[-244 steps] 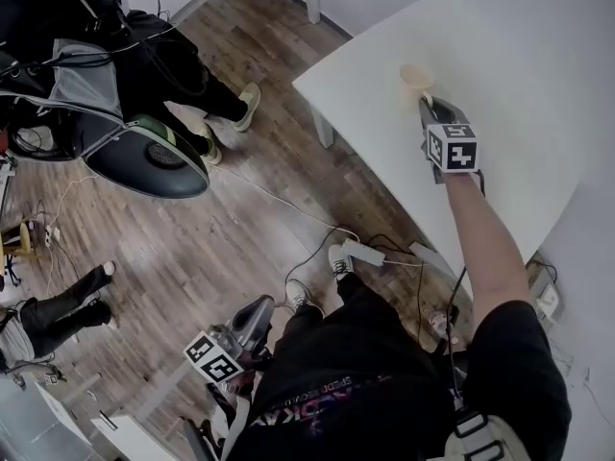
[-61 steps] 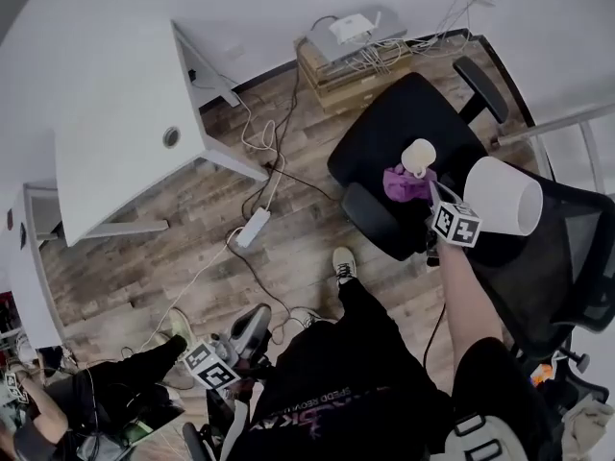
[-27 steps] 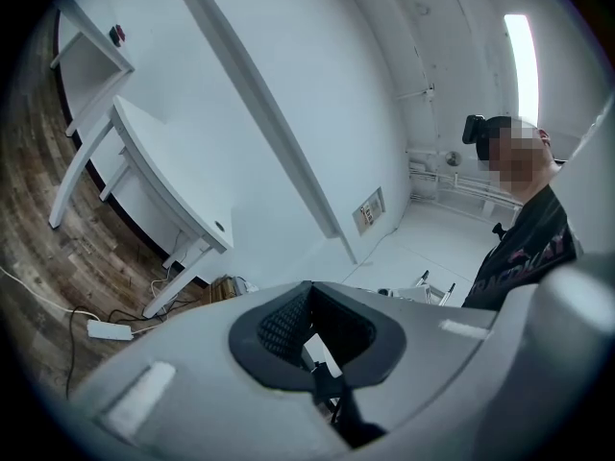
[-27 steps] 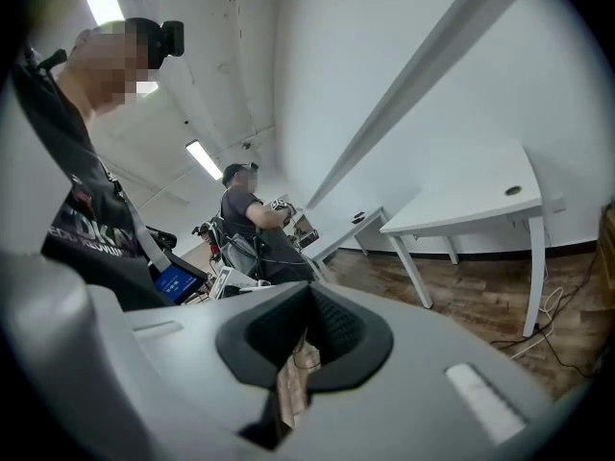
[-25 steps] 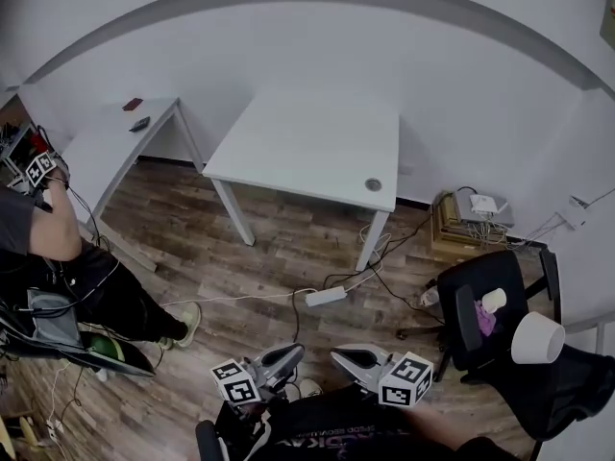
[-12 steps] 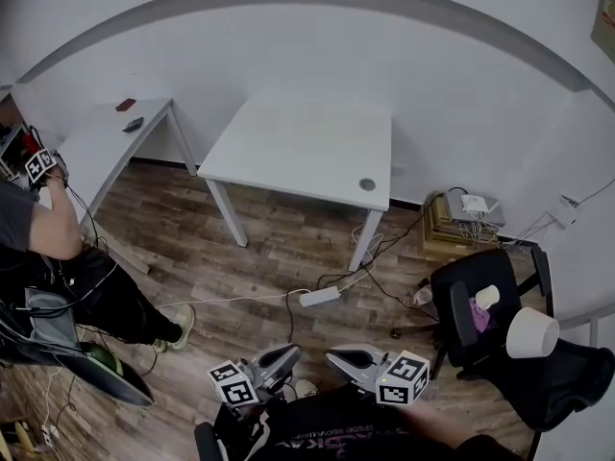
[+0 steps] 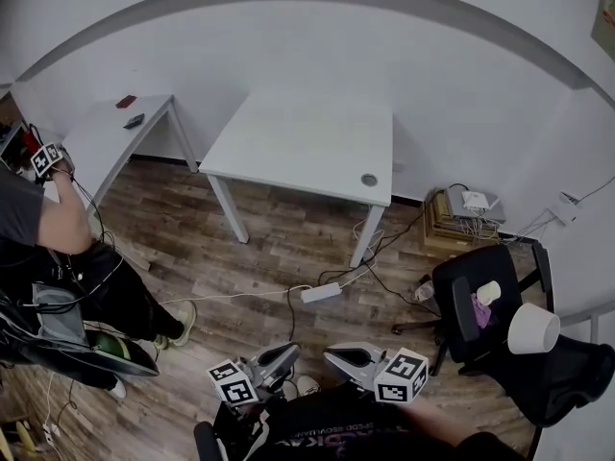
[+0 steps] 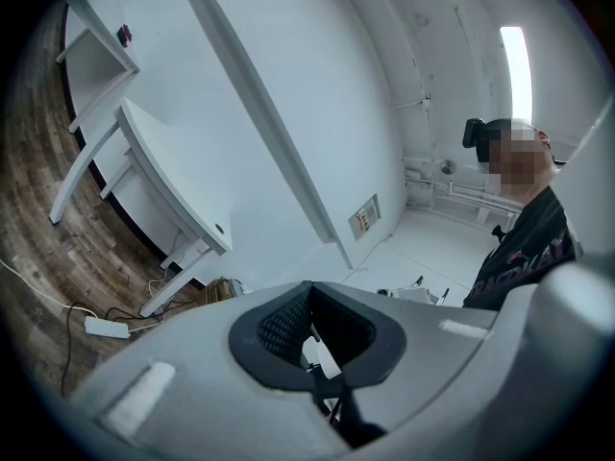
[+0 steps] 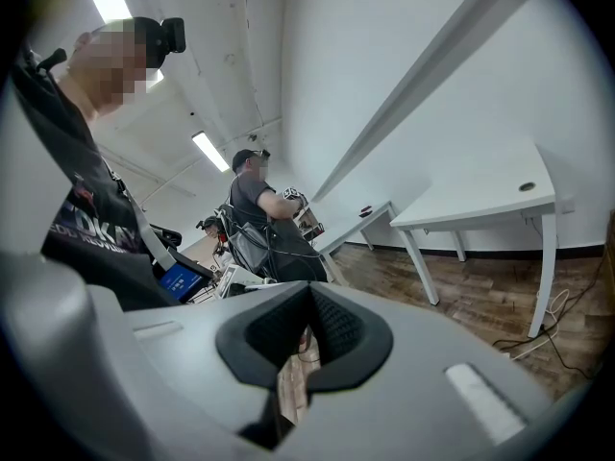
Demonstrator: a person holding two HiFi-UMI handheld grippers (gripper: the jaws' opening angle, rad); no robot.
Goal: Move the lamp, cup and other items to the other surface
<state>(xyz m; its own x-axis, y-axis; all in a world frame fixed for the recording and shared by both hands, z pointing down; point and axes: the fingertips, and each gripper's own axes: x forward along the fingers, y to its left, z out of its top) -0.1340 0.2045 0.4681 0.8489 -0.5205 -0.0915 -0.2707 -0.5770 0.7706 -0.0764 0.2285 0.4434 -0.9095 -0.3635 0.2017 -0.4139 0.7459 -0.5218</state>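
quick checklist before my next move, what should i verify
1. Left gripper shut, empty: ok.
2. Right gripper shut, empty: ok.
3. Lamp, cup and purple cloth sitting on the office chair: ok.
4. White table top bare of items: ok.
5. Power strip and cables on the floor ahead: not ok, likely trip risk.
6. Whether the small dark items on the side desk need moving: cannot tell.

The black office chair (image 7: 502,265) carries a pale cup (image 7: 488,292), a purple item (image 7: 479,312) and a white-shaded lamp (image 7: 534,327).
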